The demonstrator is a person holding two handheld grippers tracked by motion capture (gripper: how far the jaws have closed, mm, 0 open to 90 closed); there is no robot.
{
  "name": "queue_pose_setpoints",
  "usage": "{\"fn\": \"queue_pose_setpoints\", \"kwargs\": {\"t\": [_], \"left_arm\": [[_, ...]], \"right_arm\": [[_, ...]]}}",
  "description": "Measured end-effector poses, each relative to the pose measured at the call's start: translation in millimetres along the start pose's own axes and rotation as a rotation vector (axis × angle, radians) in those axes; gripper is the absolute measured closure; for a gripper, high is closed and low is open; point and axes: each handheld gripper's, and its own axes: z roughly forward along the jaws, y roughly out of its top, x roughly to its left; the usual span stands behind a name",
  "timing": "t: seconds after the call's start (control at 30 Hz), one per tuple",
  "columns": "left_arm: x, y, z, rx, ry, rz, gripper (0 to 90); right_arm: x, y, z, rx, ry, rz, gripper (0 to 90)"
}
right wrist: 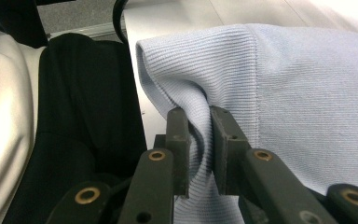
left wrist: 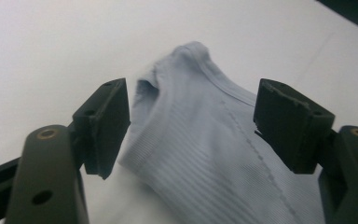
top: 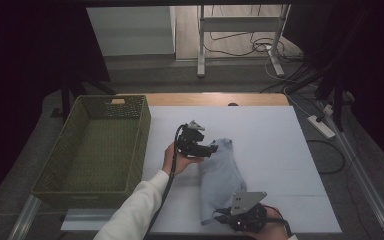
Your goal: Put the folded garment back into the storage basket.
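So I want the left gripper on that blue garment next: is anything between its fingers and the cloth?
Nothing visible. The left gripper is open, the light blue garment lies right ahead between its fingers, on bare white tabletop.

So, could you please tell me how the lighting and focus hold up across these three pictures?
High view: dim, dark at both sides, the white table brightest, and the garment soft. Left gripper view: the table glares almost blank, while the garment's ribbing stays fairly crisp. Right gripper view: the knit is sharp by the jaws, and the far top corner is overexposed.
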Motion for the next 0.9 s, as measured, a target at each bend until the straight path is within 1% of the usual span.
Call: {"fn": "queue_pose_setpoints", "kwargs": {"t": [0.07,0.17,0.23,0.37,0.57,0.63,0.7,0.83,0.9], "left_arm": [[3.7,3.5,5.5,0.012,0.007,-0.010,25.3],[8.9,7.4,13.2,0.025,0.007,-0.027,24.5],[11.3,9.8,17.7,0.037,0.011,-0.029,23.7],[15.7,14.5,25.7,0.046,0.012,-0.036,22.9],[23.1,20.3,39.5,0.061,-0.007,-0.066,21.9],[24.7,21.2,44.0,0.078,-0.006,-0.063,21.4],[26.4,21.4,48.3,0.091,-0.010,-0.069,20.5],[28.2,22.1,54.8,0.103,-0.018,-0.079,20.4],[28.7,22.9,58.0,0.116,-0.026,-0.070,20.2]], "right_arm": [[0.0,0.1,-0.1,0.001,0.000,-0.002,78.5],[0.0,0.0,0.0,0.001,0.000,-0.004,78.6],[0.3,0.0,0.1,0.003,0.000,-0.005,78.6],[0.9,0.2,0.9,0.008,0.001,-0.006,78.6],[1.6,0.8,2.5,0.014,0.004,-0.009,78.5],[1.9,0.8,2.9,0.012,0.007,-0.008,78.6],[2.3,1.0,2.9,0.016,0.007,-0.011,78.6],[3.0,1.0,3.8,0.017,0.015,-0.012,78.5],[3.4,1.0,4.1,0.019,0.018,-0.011,78.6]]}}
